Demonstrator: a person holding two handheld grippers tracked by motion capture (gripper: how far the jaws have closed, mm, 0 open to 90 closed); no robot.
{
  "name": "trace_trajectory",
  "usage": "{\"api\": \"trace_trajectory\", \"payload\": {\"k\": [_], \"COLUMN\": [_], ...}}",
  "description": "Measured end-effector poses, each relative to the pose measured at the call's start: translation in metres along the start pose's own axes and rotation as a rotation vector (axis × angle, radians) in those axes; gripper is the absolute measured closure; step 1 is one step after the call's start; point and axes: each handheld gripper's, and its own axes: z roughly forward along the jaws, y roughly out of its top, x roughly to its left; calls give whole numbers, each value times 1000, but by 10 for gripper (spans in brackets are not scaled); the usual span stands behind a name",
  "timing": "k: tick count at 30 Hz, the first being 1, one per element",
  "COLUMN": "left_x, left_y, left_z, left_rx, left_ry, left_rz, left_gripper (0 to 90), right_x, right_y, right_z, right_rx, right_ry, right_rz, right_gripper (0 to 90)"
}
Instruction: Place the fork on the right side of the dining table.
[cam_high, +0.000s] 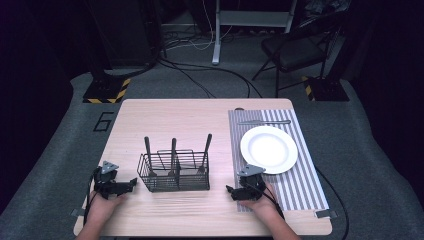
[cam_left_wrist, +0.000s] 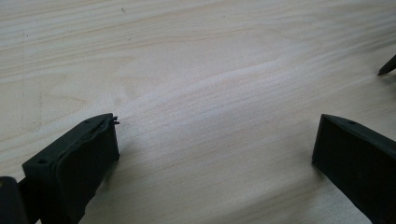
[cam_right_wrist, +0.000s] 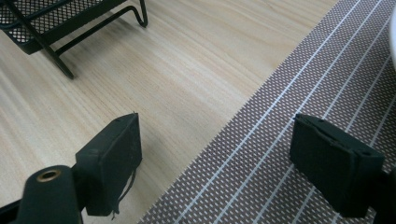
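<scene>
Wooden table (cam_high: 200, 120): one basket (cam_high: 175, 172), three utensils (cam_high: 173, 150), one plate (cam_high: 269, 149), two wide, empty tools (cam_high: 131, 184) (cam_high: 230, 190)

Both hands rest low, left tongs (cam_high: 131, 183) and right tongs (cam_high: 229, 190) gaping, nothing between.

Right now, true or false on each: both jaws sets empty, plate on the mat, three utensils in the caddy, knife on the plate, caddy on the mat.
1. Both the left gripper and the right gripper have open jaws with nothing between them. True.
2. The white plate sits on the striped placemat. True.
3. Three utensils stand in the wire caddy. True.
4. The knife lies on the plate. False: it lies on the placemat beyond the plate.
5. The caddy stands on the placemat. False: it stands on the bare wooden table, left of the mat.
</scene>
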Motion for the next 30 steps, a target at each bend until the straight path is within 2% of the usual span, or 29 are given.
{"api": "trace_trajectory", "payload": {"k": [20, 25, 30], "left_x": [0, 0, 0], "left_y": [0, 0, 0], "left_z": [0, 0, 0], "left_rx": [1, 1, 1], "left_ry": [-1, -1, -1], "left_rz": [0, -1, 0], "left_gripper": [0, 0, 0], "right_x": [-2, -2, -2], "right_y": [0, 0, 4], "right_z": [-2, -3, -7], "right_rx": [4, -1, -7], "right_ry": [6, 0, 2], "right_rz": [-7, 8, 61], "right_gripper": [208, 219, 235]}}
